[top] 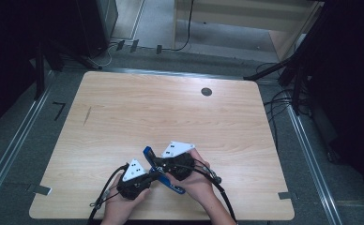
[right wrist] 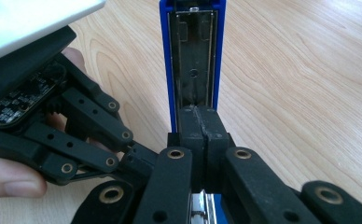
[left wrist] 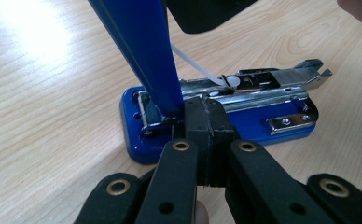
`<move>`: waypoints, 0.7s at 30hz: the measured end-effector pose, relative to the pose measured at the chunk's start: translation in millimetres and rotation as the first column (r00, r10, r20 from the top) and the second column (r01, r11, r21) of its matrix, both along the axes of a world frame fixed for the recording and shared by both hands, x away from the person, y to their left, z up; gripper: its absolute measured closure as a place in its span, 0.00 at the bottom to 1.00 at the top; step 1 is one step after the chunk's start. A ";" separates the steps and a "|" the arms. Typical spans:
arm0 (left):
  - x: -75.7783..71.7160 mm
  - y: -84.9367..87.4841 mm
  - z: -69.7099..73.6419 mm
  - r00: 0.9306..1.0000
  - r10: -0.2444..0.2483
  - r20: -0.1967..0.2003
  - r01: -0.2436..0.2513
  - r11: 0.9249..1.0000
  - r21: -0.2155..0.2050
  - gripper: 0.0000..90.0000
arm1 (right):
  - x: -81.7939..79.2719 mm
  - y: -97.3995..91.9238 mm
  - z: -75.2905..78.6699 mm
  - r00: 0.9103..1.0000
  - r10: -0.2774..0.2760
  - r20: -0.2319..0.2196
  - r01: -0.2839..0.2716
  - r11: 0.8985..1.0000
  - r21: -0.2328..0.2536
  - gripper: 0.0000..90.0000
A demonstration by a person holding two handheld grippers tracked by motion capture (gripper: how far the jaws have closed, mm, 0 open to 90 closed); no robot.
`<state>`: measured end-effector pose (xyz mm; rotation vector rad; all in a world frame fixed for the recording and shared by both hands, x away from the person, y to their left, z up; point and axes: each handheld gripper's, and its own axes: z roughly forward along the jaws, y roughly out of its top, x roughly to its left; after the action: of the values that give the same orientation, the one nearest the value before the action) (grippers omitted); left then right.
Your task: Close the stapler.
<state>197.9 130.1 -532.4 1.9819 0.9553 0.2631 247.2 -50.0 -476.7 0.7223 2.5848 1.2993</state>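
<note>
A blue stapler lies open near the table's front edge, its lid swung up. In the left gripper view the blue base rests flat, with the metal magazine on it and the lid rising steeply. My left gripper is shut, its tips against the stapler at the hinge end. My right gripper is also shut, its tips at the foot of the lid's inner channel. I see nothing held between either pair of pads. From above, the left gripper and right gripper meet over the stapler.
The wooden table has a round cable hole at the back right. A person's hands hold both grippers, with cables trailing off the front edge. Stands and cables crowd the dark floor to the right.
</note>
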 end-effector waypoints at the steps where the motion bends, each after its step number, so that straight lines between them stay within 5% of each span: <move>1: 0.2 -0.7 -0.1 1.000 -0.001 0.002 0.001 1.000 0.006 1.00 | -0.5 -0.7 0.0 1.000 -0.001 0.000 0.001 1.000 0.000 1.00; 21: -2.2 -7.9 -0.4 1.000 -0.028 0.014 0.027 0.997 0.067 1.00 | -9.7 -15.9 -0.8 1.000 -0.014 0.004 0.014 1.000 0.005 1.00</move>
<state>195.7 122.2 -532.8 2.0493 0.9199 0.2971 237.5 -65.9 -477.5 0.7369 2.5691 1.3026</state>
